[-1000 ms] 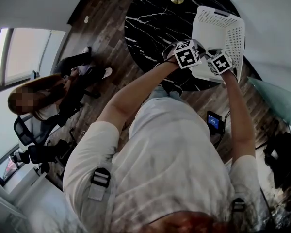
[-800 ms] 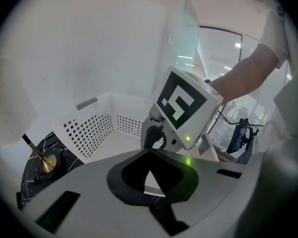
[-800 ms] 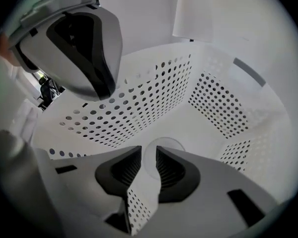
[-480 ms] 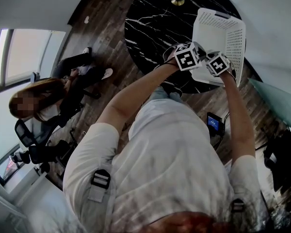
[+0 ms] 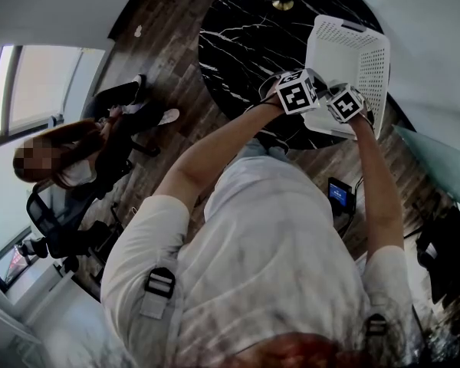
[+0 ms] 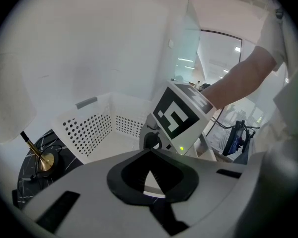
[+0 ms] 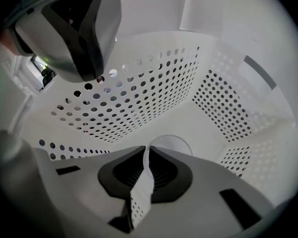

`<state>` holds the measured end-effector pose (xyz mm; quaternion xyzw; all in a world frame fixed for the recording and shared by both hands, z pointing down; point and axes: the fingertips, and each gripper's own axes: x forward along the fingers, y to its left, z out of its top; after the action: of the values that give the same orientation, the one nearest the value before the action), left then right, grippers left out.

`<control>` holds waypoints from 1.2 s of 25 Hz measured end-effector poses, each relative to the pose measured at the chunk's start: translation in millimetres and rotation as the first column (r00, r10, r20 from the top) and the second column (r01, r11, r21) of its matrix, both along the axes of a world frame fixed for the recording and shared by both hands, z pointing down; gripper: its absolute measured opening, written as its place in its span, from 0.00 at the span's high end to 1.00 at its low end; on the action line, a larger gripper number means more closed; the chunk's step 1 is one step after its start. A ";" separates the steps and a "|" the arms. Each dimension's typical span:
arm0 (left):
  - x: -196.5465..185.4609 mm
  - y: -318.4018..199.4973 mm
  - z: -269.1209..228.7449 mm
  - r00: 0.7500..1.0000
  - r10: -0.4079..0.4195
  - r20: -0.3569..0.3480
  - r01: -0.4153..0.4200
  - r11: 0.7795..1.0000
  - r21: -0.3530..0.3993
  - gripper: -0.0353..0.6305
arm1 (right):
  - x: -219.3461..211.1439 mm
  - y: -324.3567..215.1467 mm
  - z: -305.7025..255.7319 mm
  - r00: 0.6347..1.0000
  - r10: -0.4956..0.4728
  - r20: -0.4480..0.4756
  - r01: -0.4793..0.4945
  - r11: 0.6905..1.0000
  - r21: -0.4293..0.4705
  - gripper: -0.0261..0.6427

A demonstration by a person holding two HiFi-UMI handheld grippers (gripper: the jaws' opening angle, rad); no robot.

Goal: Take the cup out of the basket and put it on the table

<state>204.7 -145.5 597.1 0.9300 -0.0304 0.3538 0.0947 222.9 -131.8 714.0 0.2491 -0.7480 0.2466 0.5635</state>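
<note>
A white perforated basket (image 5: 353,56) stands at the near right edge of the black marble table (image 5: 238,37). In the right gripper view a pale round cup (image 7: 172,144) rests on the floor of the basket (image 7: 154,88), just past my jaws. My right gripper (image 7: 143,182) is shut on the basket's near wall, with a strip of perforated plastic pinched between the pads. My left gripper (image 6: 150,180) is shut on a white edge of the basket (image 6: 89,128). In the head view both grippers, left (image 5: 297,92) and right (image 5: 345,103), sit side by side at the near rim.
A lamp with a gold base (image 5: 282,3) stands at the table's far side, also seen as a gold base (image 6: 42,160) beside the basket. A person sits on an office chair (image 5: 69,159) at the left. A small screen (image 5: 339,193) lies on the wooden floor.
Both grippers and the basket have shifted very slightly to the right. The seated person at the left has moved a little.
</note>
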 end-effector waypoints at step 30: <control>-7.8 11.0 -31.7 0.999 -0.001 -0.034 0.002 1.000 0.028 0.94 | 7.5 2.4 -92.3 1.000 -0.005 -0.013 0.007 0.981 0.195 0.92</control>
<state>196.9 -134.5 565.4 0.9370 -0.0345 0.3376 0.0824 230.3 -129.4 621.7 0.3025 -0.7657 0.1688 0.5420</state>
